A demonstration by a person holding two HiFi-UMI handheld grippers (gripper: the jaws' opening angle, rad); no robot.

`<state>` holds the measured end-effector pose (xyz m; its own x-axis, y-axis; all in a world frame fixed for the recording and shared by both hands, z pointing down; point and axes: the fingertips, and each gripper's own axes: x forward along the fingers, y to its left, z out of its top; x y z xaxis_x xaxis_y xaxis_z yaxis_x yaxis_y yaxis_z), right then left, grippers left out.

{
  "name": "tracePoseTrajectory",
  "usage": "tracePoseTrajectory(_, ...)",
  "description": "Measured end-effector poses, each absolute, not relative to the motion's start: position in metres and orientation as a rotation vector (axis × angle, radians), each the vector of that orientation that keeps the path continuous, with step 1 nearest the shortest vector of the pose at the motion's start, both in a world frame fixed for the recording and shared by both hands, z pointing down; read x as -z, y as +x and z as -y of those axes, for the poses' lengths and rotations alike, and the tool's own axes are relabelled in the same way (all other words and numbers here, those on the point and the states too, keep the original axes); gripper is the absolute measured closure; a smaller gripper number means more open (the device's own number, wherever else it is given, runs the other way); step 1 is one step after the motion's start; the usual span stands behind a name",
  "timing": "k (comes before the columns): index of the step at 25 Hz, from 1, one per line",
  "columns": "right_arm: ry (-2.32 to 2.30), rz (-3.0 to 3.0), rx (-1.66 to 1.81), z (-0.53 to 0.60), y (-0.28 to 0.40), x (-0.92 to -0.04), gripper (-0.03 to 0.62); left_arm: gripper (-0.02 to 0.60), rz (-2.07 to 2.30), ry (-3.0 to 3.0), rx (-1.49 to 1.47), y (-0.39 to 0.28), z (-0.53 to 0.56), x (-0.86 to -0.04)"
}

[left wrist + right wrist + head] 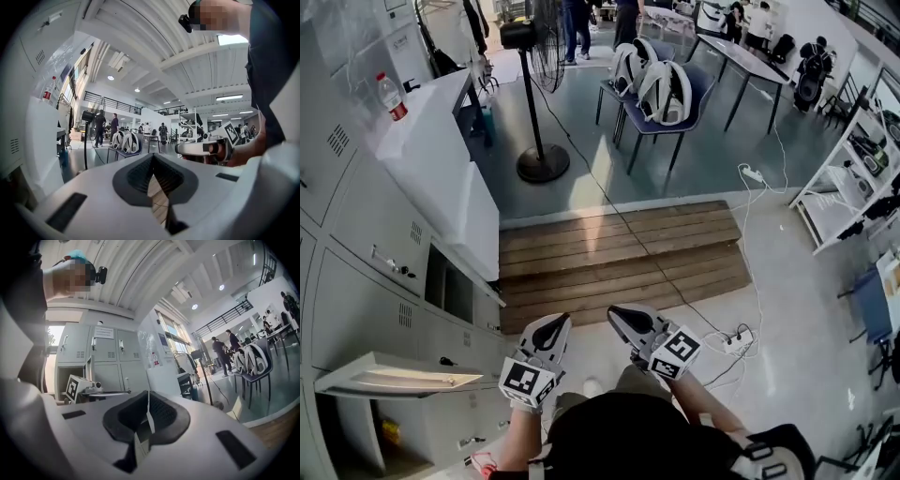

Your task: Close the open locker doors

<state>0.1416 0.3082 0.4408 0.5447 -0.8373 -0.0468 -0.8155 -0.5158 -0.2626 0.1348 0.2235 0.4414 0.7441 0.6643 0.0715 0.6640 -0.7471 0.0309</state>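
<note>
Left gripper [551, 330]: jaws closed, tips meeting, nothing between them. In the left gripper view, only a narrow slit below the tips of the left gripper [152, 159] shows the floor behind.

Right gripper [628, 323]: jaws closed and empty. In the right gripper view, the pads of the right gripper [148, 397] meet along a thin line.

Both grippers are held level in front of the person, side by side, clear of each other and not touching the lockers.

Locker bank [356, 253]: grey, along the left edge of the head view. One open locker door [394, 377] stands out from the bank at lower left, seen from above along its top edge, left of the left gripper and apart from it. The compartment beneath it is dark, with a yellow item [389, 431] inside. A second dark compartment [448, 286] shows further along the bank. The right gripper view shows the open locker door [87, 373] edge-on, beside its open compartment.

Surroundings:
- A white counter [431, 141] beside the lockers carries a bottle [391, 96] with a red label.
- A wooden platform [619, 258] lies on the floor ahead of the grippers.
- A standing fan [542, 164] is beyond the platform.
- A chair [661, 89] loaded with white gear stands near the fan.
- A power strip [736, 337] lies just right of the right gripper
</note>
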Motion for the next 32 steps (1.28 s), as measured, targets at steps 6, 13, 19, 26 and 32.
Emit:
tracePoseTrajectory(6, -2.449, -1.536, 0.152, -0.275, 0.158, -0.438, 0.572, 0.574, -0.965, 2.983, -0.145, 0.140, -0.198, -0.438)
tracePoseTrajectory(13, -2.296, -1.773, 0.184, -0.238, 0.182, -0.435, 0.572, 0.574, -0.716, 3.046, -0.163, 0.146, -0.173, -0.433)
tracePoseTrajectory(19, -2.115, -1.994, 0.210, -0.196, 0.190, -0.435, 0.571, 0.574, -0.403, 3.115, -0.169, 0.138, -0.139, -0.432)
tracePoseTrajectory(26, -1.840, -2.276, 0.251, -0.141, 0.167, -0.438, 0.572, 0.574, -0.007, 3.095, -0.191, 0.103, -0.105, -0.442)
tracePoseTrajectory(32, -1.624, -2.465, 0.286, -0.105, 0.135, -0.442, 0.572, 0.574, 0.308, 3.061, -0.184, 0.059, -0.085, -0.451)
